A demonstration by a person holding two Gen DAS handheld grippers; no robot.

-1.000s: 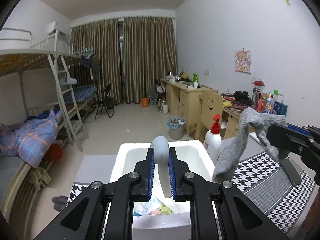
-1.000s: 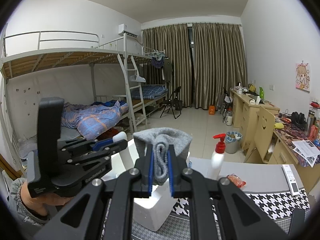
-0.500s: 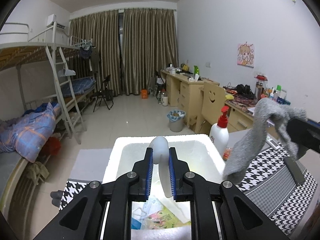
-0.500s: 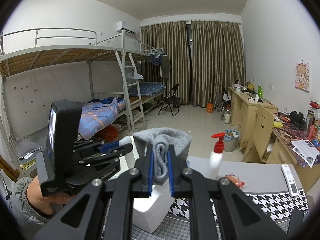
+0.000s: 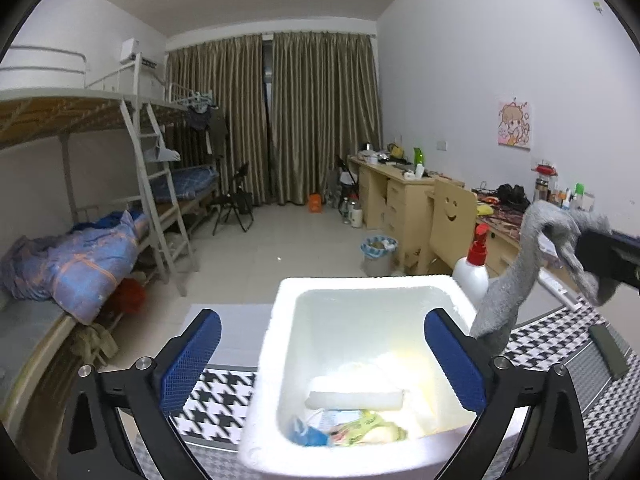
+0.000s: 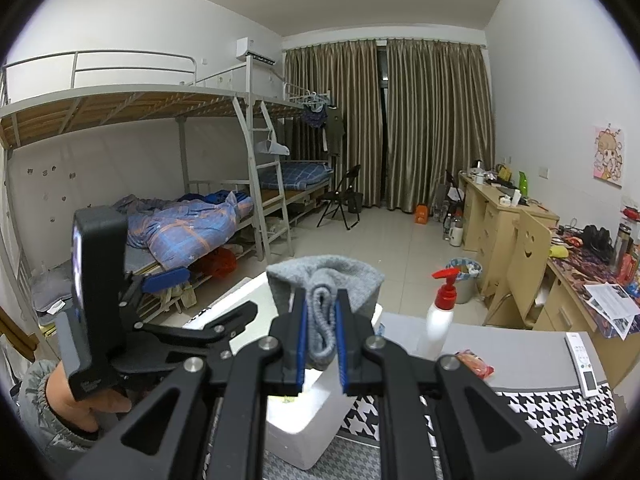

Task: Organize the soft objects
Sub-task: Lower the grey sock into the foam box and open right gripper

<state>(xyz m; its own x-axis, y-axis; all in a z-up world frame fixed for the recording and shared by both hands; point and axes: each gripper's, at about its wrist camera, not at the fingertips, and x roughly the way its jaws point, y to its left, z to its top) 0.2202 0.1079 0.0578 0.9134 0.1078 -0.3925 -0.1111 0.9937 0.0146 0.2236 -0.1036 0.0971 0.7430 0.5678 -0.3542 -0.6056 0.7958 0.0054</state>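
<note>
My left gripper (image 5: 322, 356) hovers over a white foam box (image 5: 280, 320), its jaws opening wide with nothing between the blue pads (image 5: 192, 356). A white soft roll (image 5: 354, 400) lies inside the box on colourful packets. To the right hangs a grey sock (image 5: 508, 292), held up by my right gripper (image 5: 608, 256). In the right wrist view my right gripper (image 6: 322, 344) is shut on the folded grey sock (image 6: 324, 280), above the foam box (image 6: 308, 440). A hand (image 6: 60, 400) holds the left gripper (image 6: 208, 296) at the left.
A white pump bottle with a red top (image 5: 474, 268) stands just behind the box. A remote (image 6: 582, 364) and a red snack packet (image 6: 474, 364) lie on the houndstooth-covered table (image 6: 540, 408). Bunk beds (image 6: 180, 220) fill the left, desks and a chair (image 6: 528, 256) the right.
The left gripper's jaws went from shut on the white roll to wide apart, and the roll now lies in the box. The right gripper still holds the sock in place.
</note>
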